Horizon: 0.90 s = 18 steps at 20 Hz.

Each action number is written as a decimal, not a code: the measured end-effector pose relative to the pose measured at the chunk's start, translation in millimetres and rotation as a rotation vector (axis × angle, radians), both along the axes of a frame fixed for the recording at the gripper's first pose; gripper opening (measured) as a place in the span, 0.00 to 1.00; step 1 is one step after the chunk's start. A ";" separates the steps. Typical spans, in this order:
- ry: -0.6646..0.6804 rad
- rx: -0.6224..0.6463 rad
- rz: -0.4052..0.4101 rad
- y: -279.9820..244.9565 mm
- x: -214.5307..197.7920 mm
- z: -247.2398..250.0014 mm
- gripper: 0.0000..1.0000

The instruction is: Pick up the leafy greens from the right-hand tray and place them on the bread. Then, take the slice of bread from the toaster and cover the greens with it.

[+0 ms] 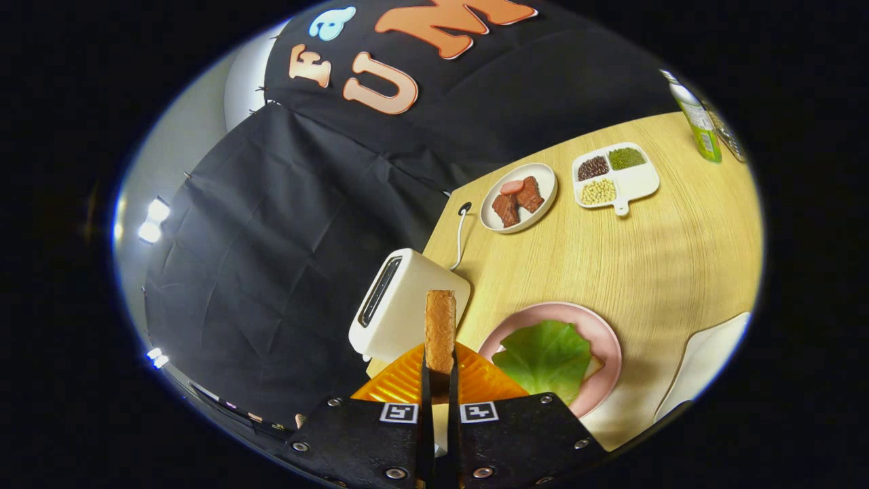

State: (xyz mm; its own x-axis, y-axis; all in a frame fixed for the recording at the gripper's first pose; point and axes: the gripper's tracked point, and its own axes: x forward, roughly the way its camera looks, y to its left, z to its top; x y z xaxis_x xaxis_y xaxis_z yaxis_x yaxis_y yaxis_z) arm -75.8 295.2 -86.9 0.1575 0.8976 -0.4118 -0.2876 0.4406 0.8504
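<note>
My gripper is shut on a slice of bread, which stands on edge between the fingers, raised above the table. The white toaster stands just beyond it, a little to the left, its slot dark. To the right of the fingers a pink plate holds a green leaf spread over another bread slice, whose pale corner peeks out at the leaf's right edge.
A white tray's corner lies right of the pink plate. Farther back on the wooden table sit a white plate with meat pieces, a divided dish of beans and a green bottle. The toaster's cord runs back.
</note>
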 end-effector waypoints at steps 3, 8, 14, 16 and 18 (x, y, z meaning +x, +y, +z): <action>0.024 -0.006 -0.006 -5.4 -2.4 -14.8 0.08; 0.062 -0.001 -0.006 -12.3 -14.8 -33.0 0.08; 0.102 -0.082 -0.002 -17.9 -25.2 -77.6 0.08; 0.091 -0.129 -0.012 -22.8 -24.2 -89.2 0.08; 0.088 -0.147 -0.015 -25.0 -23.9 -92.1 0.10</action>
